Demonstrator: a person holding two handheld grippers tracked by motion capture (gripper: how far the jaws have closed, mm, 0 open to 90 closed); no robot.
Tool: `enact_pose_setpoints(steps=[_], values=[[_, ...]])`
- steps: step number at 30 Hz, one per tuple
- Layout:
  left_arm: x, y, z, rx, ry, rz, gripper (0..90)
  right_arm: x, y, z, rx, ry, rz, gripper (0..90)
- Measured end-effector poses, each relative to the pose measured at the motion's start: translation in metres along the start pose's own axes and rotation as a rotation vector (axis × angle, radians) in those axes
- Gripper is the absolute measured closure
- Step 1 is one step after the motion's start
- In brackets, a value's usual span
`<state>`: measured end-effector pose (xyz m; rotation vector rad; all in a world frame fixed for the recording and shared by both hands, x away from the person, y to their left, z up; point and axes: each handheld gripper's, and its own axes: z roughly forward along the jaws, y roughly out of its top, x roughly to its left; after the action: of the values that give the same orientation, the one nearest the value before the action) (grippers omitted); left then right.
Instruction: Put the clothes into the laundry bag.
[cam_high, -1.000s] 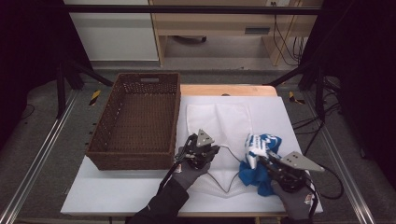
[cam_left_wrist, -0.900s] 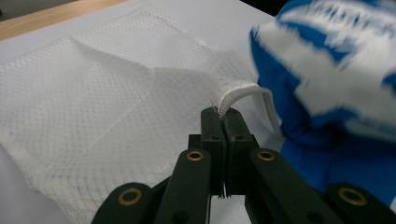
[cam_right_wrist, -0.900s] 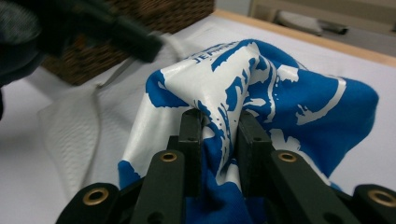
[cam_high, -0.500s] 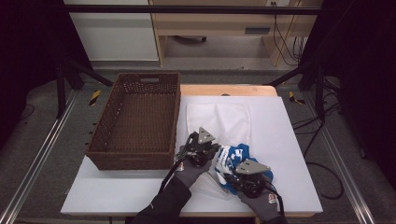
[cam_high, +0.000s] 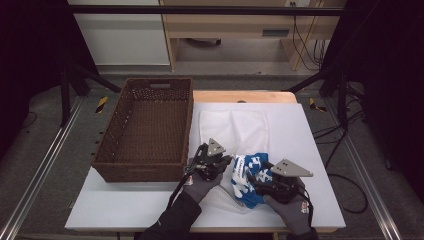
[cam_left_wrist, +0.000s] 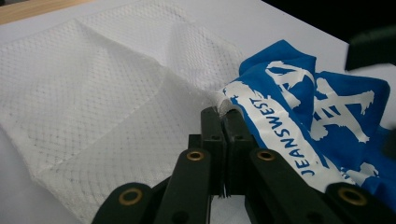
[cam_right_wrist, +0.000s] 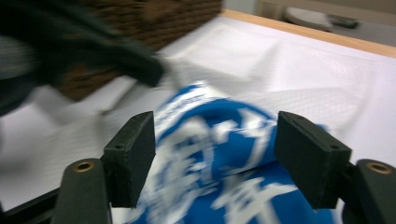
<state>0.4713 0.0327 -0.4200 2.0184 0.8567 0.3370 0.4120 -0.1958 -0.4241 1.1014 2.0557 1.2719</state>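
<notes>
Currently, a blue printed cloth (cam_high: 250, 179) is lying crumpled near the front edge of the white table (cam_high: 305, 150), partly on a white mesh bag (cam_high: 234, 127) and to the right of the brown wicker basket (cam_high: 145, 130). The jaws of the left gripper (cam_high: 216, 161) are pressed together on the edge of the mesh bag, just where the blue cloth meets it; whether the hem of the cloth is also pinched cannot be told. The jaws of the right gripper (cam_right_wrist: 219, 140) have just been opening and are now standing apart, with the blue cloth between them but not pressed by the pads.

The cloth is judged to be light, thin and very soft, so no shape will be kept when it is lifted, and it will hang and fold. It is not fragile. Some slipping on the smooth mesh can be expected. A good hold is probably found at a raised fold or at the hem, where a thicker bunch can be clamped; a flat single layer may be missed by the pads.
</notes>
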Motion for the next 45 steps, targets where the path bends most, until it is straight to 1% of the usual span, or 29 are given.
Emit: enact_pose_setpoints(steps=[1, 3, 5, 6, 7, 8, 10, 11, 12, 13, 14, 17, 19, 22, 25, 26, 27, 29, 30, 31, 33, 34, 36, 38, 40, 42, 43, 44, 45], values=[[0.0, 0.0, -0.001, 0.0, -0.002, 0.003, 88.9, -0.004, 0.0, 0.006, 0.009, -0.03, 0.007, 27.0], [-0.001, 0.0, -0.002, -0.004, -0.006, 0.009, 88.9, -0.012, -0.002, 0.023, 0.05, -0.078, 0.019, 27.7], [-0.002, 0.0, -0.002, -0.003, -0.008, 0.012, 88.9, -0.016, -0.007, 0.038, 0.102, -0.1, 0.02, 33.4], [-0.002, 0.0, -0.002, 0.0, -0.009, 0.014, 88.9, -0.017, -0.01, 0.046, 0.125, -0.093, 0.027, 39.0], [-0.002, 0.0, -0.001, 0.005, -0.009, 0.017, 88.9, -0.017, -0.012, 0.049, 0.143, -0.089, 0.03, 47.6], [-0.002, -0.001, -0.001, 0.005, -0.008, 0.017, 88.9, -0.016, -0.014, 0.052, 0.167, -0.084, 0.028, 61.3], [-0.003, -0.001, -0.001, 0.003, -0.012, 0.011, 88.9, -0.015, -0.015, 0.052, 0.184, -0.081, 0.016, 75.6], [-0.002, -0.001, -0.001, 0.001, -0.011, 0.011, 88.9, -0.016, -0.014, 0.049, 0.182, -0.071, 0.018, 79.3], [-0.002, 0.0, -0.001, -0.001, -0.011, 0.007, 88.9, -0.016, -0.013, 0.044, 0.169, -0.064, 0.024, 81.3], [-0.001, 0.0, -0.002, -0.004, -0.007, 0.008, 88.9, -0.016, -0.012, 0.038, 0.14, -0.053, 0.024, 82.0], [0.0, 0.001, -0.002, -0.003, -0.006, 0.004, 88.9, -0.015, -0.01, 0.03, 0.11, -0.028, 0.025, 82.2], [0.004, 0.004, -0.002, -0.002, 0.002, -0.007, 88.9, -0.006, -0.006, 0.005, 0.024, 0.06, -0.003, 82.3], [0.004, 0.007, -0.002, -0.004, 0.003, -0.013, 88.9, 0.003, -0.006, -0.006, 0.002, 0.12, -0.03, 82.3], [0.002, 0.011, -0.002, -0.009, 0.009, -0.011, 88.9, 0.016, -0.009, -0.007, 0.013, 0.191, -0.062, 82.2], [-0.001, 0.015, -0.004, -0.021, 0.006, -0.01, 88.9, 0.027, -0.012, 0.009, 0.059, 0.219, -0.086, 81.9], [-0.003, 0.015, -0.005, -0.031, 0.005, -0.001, 88.9, 0.029, -0.013, 0.016, 0.079, 0.219, -0.091, 81.7], [-0.005, 0.016, -0.007, -0.039, -0.002, 0.001, 89.0, 0.031, -0.014, 0.024, 0.096, 0.197, -0.094, 81.2], [-0.009, 0.015, -0.011, -0.049, -0.009, 0.013, 89.0, 0.033, -0.016, 0.038, 0.119, 0.127, -0.103, 78.4], [-0.011, 0.014, -0.012, -0.049, -0.011, 0.018, 88.9, 0.032, -0.016, 0.045, 0.131, 0.091, -0.099, 76.4], [-0.011, 0.012, -0.013, -0.047, -0.014, 0.02, 89.0, 0.031, -0.017, 0.051, 0.144, 0.07, -0.086, 74.8], [-0.011, 0.009, -0.013, -0.045, -0.017, 0.016, 88.9, 0.029, -0.017, 0.058, 0.154, 0.062, -0.068, 69.1], [-0.01, 0.007, -0.012, -0.042, -0.018, 0.013, 88.9, 0.028, -0.016, 0.059, 0.153, 0.07, -0.059, 67.6], [-0.007, 0.004, -0.011, -0.038, -0.019, 0.006, 88.9, 0.027, -0.015, 0.054, 0.139, 0.088, -0.051, 61.4], [-0.005, 0.001, -0.011, -0.034, -0.017, 0.001, 88.8, 0.023, -0.01, 0.042, 0.102, 0.11, -0.032, 56.3], [-0.004, -0.001, -0.01, -0.033, -0.017, -0.005, 88.8, 0.014, -0.004, 0.024, 0.038, 0.091, -0.018, 51.2], [-0.003, -0.002, -0.01, -0.031, -0.019, -0.007, 88.8, 0.005, -0.001, 0.014, 0.013, 0.055, 0.001, 45.5], [-0.003, -0.002, -0.011, -0.032, -0.019, -0.006, 88.8, -0.001, -0.001, 0.013, 0.017, 0.022, 0.0, 42.2], [-0.003, -0.002, -0.011, -0.033, -0.02, -0.005, 88.8, -0.006, -0.003, 0.014, 0.041, 0.002, 0.009, 39.2], [-0.003, -0.002, -0.011, -0.035, -0.02, 0.0, 88.8, -0.01, -0.007, 0.019, 0.065, -0.002, 0.02, 37.5]])
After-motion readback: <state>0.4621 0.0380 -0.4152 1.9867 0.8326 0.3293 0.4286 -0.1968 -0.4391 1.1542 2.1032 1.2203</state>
